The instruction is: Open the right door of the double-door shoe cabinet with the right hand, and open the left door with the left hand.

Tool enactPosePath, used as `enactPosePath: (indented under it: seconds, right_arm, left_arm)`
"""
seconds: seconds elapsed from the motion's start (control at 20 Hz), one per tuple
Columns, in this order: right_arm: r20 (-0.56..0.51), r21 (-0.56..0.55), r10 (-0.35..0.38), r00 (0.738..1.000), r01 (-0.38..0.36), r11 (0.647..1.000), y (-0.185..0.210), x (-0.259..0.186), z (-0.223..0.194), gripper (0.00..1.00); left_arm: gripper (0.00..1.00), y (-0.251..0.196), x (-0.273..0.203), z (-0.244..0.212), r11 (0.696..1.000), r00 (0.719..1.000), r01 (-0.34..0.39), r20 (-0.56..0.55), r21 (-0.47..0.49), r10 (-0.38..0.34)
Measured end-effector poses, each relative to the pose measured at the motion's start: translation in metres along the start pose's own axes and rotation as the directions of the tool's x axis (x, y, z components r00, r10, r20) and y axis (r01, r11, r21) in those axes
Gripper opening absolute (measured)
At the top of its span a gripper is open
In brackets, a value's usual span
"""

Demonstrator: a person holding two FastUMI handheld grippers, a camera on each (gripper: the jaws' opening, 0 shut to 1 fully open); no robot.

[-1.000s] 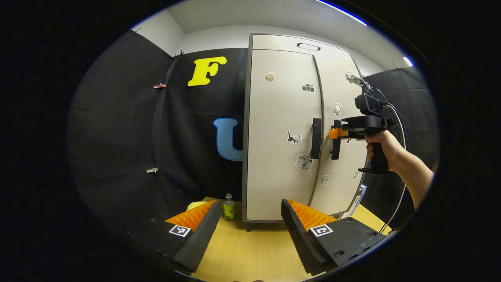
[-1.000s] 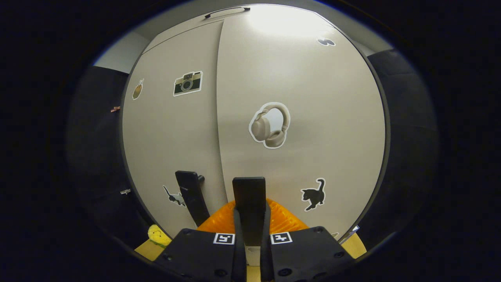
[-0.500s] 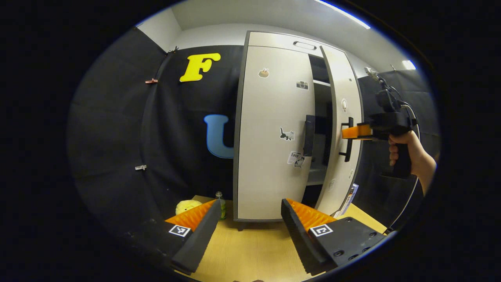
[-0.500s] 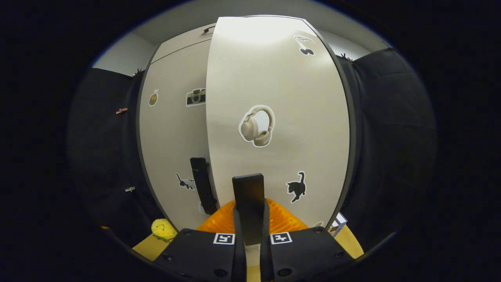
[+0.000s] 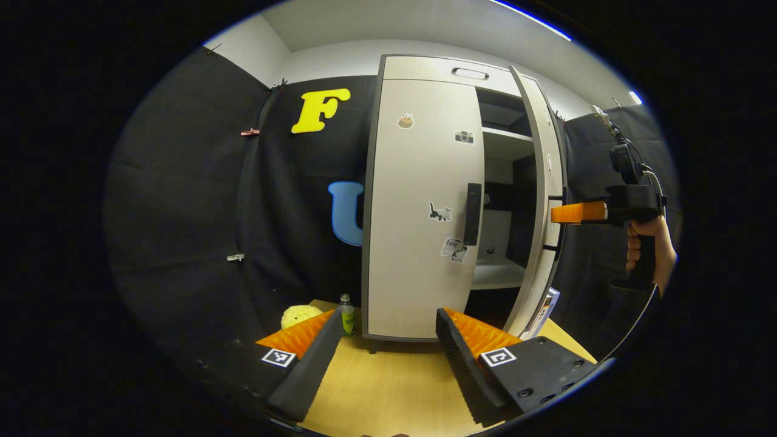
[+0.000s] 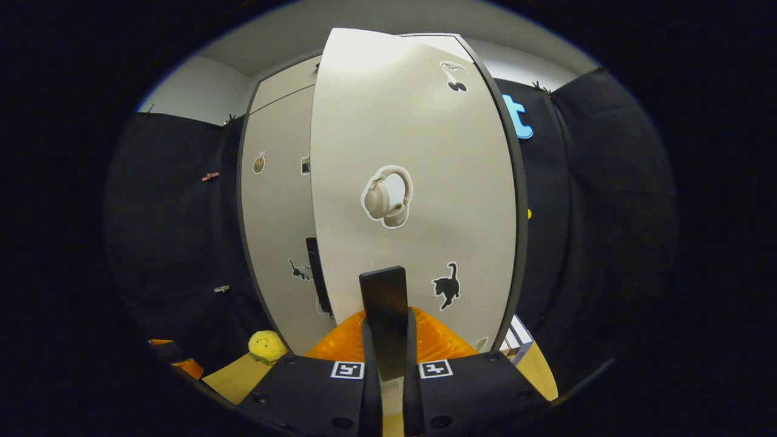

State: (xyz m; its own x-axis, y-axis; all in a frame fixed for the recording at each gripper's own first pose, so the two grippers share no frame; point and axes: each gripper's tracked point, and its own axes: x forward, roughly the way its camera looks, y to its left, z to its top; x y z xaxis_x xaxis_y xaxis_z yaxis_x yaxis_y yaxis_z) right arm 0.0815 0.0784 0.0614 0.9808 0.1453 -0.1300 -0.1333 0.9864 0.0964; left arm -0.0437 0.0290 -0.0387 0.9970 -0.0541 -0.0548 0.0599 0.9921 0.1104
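Going left to right in the left gripper view: a yellow plush toy [image 5: 298,315] and a small green bottle [image 5: 346,315] sit on the wooden table [image 5: 394,388], just beside the left foot of the shoe cabinet [image 5: 425,67]. Neither sits in the swing path of the doors, as far as we can judge.

Left gripper [image 5: 385,358]: jaws spread wide, empty, low over the table and well apart from the cabinet. It is aimed roughly at the left door [image 5: 419,182], which is flush shut, its dark vertical handle [image 5: 472,213] untouched. We judge this half of the task not yet started.

Next, the gap: shelves [image 5: 501,273] show inside, so the right door [image 5: 546,182] stands clearly swung out, seen near edge-on here. The right gripper [image 5: 561,213] sits at the door's handle, a hand [image 5: 649,246] on its grip further right.

In the right gripper view the right gripper [image 6: 385,352] has both fingers pressed on the right door's dark handle [image 6: 383,303], with the door face and its headphone sticker [image 6: 387,197] straight ahead. A box-like item [image 6: 516,343] leans at the cabinet's right foot, near the door's lower edge; we cannot tell if it touches or would block a wider swing.

Progress, our call: right door mostly open and maybe with more swing to go, left door fully left. Nothing visibly blocks the left handle.
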Motion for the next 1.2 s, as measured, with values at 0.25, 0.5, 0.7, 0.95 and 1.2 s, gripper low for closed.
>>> enactPosePath:
  seconds: [0.25, 0.5, 0.7, 0.95, 1.2]
  right_arm:
    - [0.003, 0.005, 0.014, 1.0, -0.014, 1.0, -0.015, -0.019, 0.001, 0.17]
    - [0.001, 0.001, -0.007, 1.0, 0.007, 1.0, -0.03, -0.036, 0.001, 0.17]
    - [-0.022, -0.016, -0.038, 0.999, 0.038, 0.999, -0.045, -0.05, 0.002, 0.17]
    - [-0.015, -0.033, -0.11, 0.994, 0.109, 0.993, -0.077, -0.07, 0.005, 0.16]
    - [-0.043, -0.095, -0.21, 0.977, 0.205, 0.974, -0.132, -0.088, -0.004, 0.15]
  left_arm:
    - [0.95, -0.029, -0.016, -0.003, 1.0, 1.0, 0.012, -0.009, -0.003, -0.012]
    - [0.96, -0.037, -0.021, -0.001, 1.0, 1.0, 0.007, -0.004, 0.007, -0.007]
    - [0.95, -0.041, -0.023, -0.004, 1.0, 1.0, 0.012, -0.009, 0.012, -0.012]
    - [0.95, -0.045, -0.019, -0.005, 1.0, 1.0, 0.021, -0.02, 0.014, -0.021]
    - [0.95, -0.06, -0.018, -0.009, 0.999, 0.998, 0.05, -0.025, 0.013, -0.05]
